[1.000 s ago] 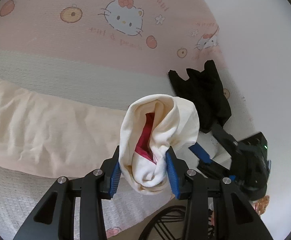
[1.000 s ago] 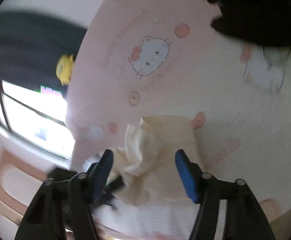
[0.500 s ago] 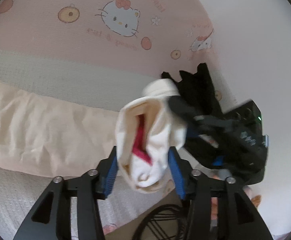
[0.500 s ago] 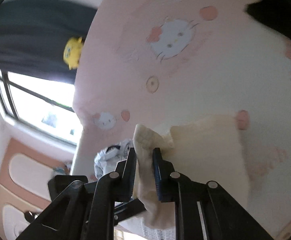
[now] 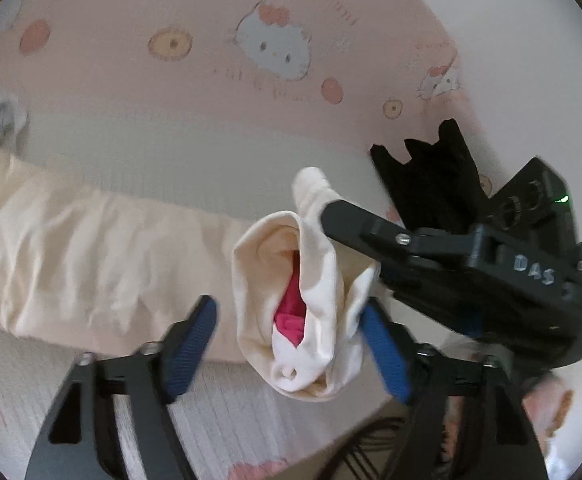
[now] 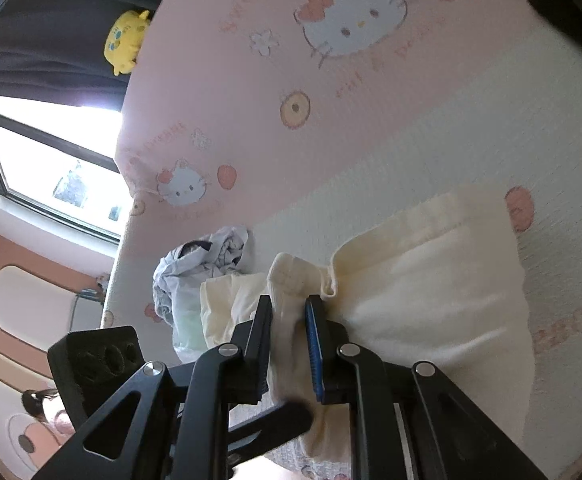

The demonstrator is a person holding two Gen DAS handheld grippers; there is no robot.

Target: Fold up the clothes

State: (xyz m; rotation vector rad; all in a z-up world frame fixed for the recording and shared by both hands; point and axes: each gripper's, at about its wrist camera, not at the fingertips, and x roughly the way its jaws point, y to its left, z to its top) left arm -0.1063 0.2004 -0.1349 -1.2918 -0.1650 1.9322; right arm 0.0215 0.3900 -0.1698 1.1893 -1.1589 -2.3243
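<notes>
Pink cartoon bedsheet (image 5: 195, 92) under a cream garment (image 5: 91, 264) lying long across it. Right gripper (image 6: 289, 344) pinches its bunched end (image 5: 311, 292); left gripper (image 5: 287, 344) gapes around it, not touching. Soft, light, floppy cloth; best gripped at hems.

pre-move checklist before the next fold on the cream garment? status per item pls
1. Right gripper shut on the cream garment: ok, fabric is pinched between its pads.
2. Left gripper clear of the cloth: cannot tell; jaws are apart, but the bunched end hangs between them and may touch the right pad.
3. Garment flat on the bed sheet: not ok, the held end is bunched, with something pink showing inside the fold.
4. Black garment clear of the fold: ok, it lies apart.
5. Crumpled grey clothes clear: not ok, they touch the cream garment's far end.
</notes>
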